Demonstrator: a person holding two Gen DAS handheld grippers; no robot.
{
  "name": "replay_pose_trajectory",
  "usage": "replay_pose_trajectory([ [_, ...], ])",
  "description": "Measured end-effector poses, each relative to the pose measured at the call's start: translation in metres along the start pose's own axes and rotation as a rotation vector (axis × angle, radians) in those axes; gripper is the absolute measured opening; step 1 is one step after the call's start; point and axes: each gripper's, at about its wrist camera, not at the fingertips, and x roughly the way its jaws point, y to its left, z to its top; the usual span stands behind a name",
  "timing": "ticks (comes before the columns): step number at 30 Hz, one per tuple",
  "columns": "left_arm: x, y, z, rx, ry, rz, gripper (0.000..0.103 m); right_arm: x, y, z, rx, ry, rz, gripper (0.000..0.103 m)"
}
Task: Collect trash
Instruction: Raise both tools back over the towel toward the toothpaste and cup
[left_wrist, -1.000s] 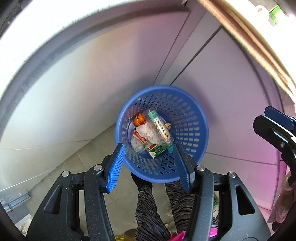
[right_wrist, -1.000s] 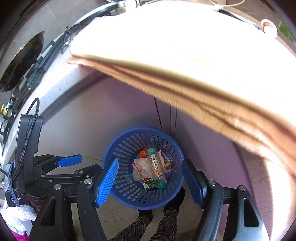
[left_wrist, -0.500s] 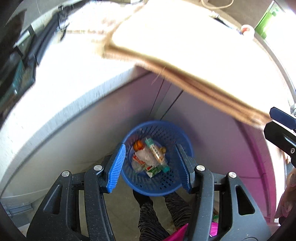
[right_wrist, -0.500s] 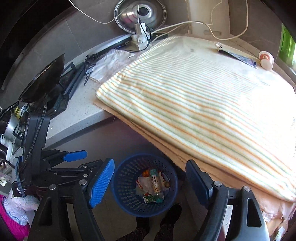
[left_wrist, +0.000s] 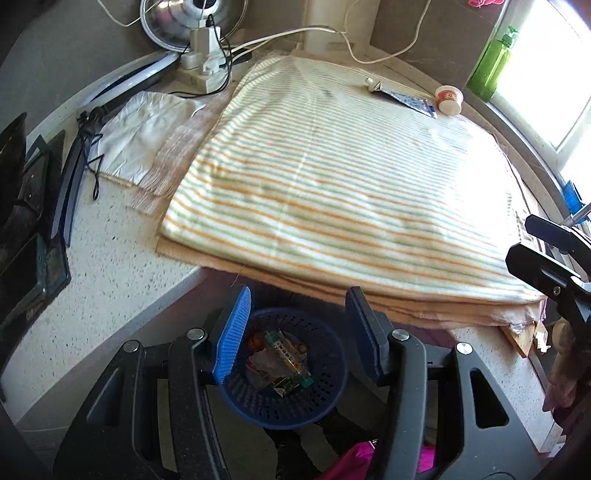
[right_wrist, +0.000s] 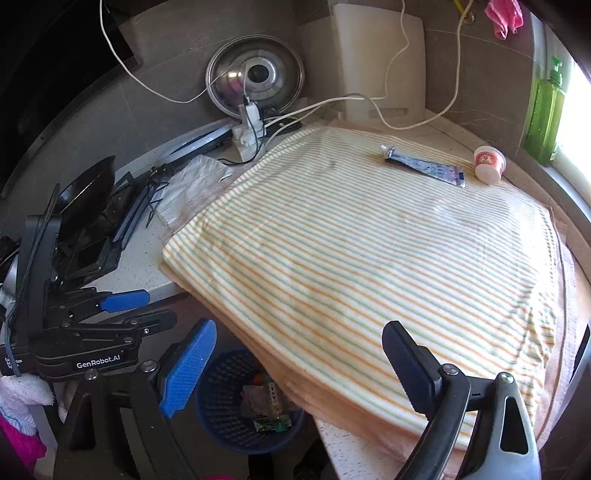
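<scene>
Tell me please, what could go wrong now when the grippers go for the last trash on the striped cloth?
1. The squeezed blue tube lies flat on the soft striped cloth; a gripper may pinch the cloth with it.
2. The small white and red cup lies on its side, so it may roll off.
3. The striped cloth overhangs the blue plastic basket on the floor, so a drop could miss it.

Blue basket (left_wrist: 288, 406) (orange-green striped towel (left_wrist: 332, 177))
</scene>
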Motion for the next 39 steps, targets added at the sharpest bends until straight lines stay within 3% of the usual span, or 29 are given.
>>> replay_pose_trajectory([
  [22, 0.048, -0.100, 0.130, 0.100, -0.041, -0.056, 0.055, -0.003, -0.168, 0.081, 0.236, -0.127, -0.109, 0.102],
  [33, 0.091, -0.112, 0.187, 0.031, -0.012, -0.089, 0.055, 0.026, -0.223, 0.123, 0.255, -0.121, -0.146, 0.102],
  [39, 0.124, -0.112, 0.221, -0.041, 0.037, -0.135, 0.055, 0.048, -0.258, 0.142, 0.321, -0.105, -0.116, 0.102],
])
